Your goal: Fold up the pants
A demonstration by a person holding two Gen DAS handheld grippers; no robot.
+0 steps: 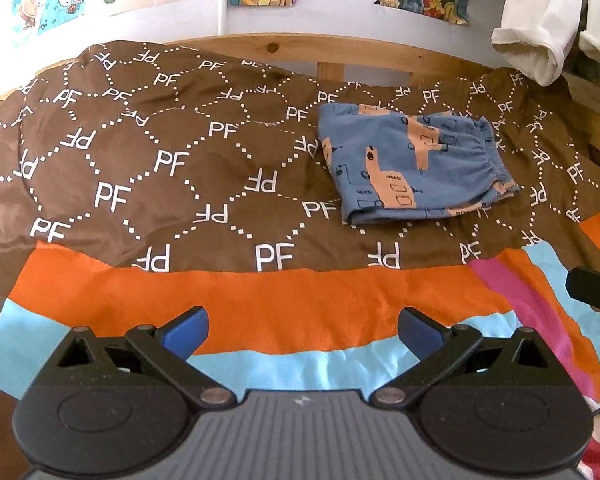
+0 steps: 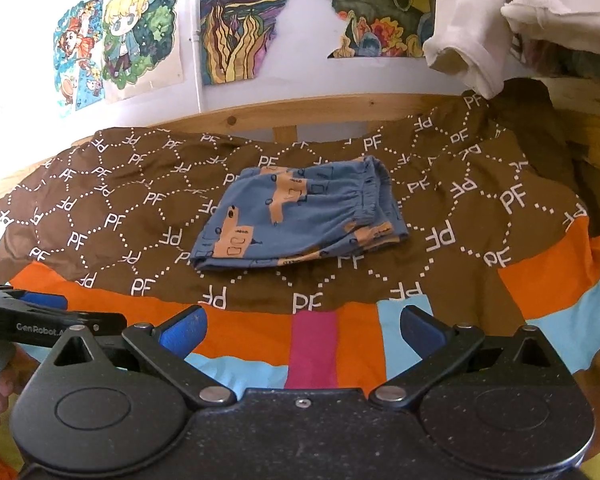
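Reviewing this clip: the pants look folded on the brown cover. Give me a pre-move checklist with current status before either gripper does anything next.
1. Pants folded into a compact stack: ok, layers overlap with the waistband on the right.
2. Pants lie on the brown cover, apart from both grippers: ok.
3. Left gripper jaws open and empty: ok.
4. Right gripper jaws open and empty: ok.
5. Edges aligned: not ok, lower layers with orange print poke out at the near right corner.
6. White garment hanging behind stays clear of the pants: ok.
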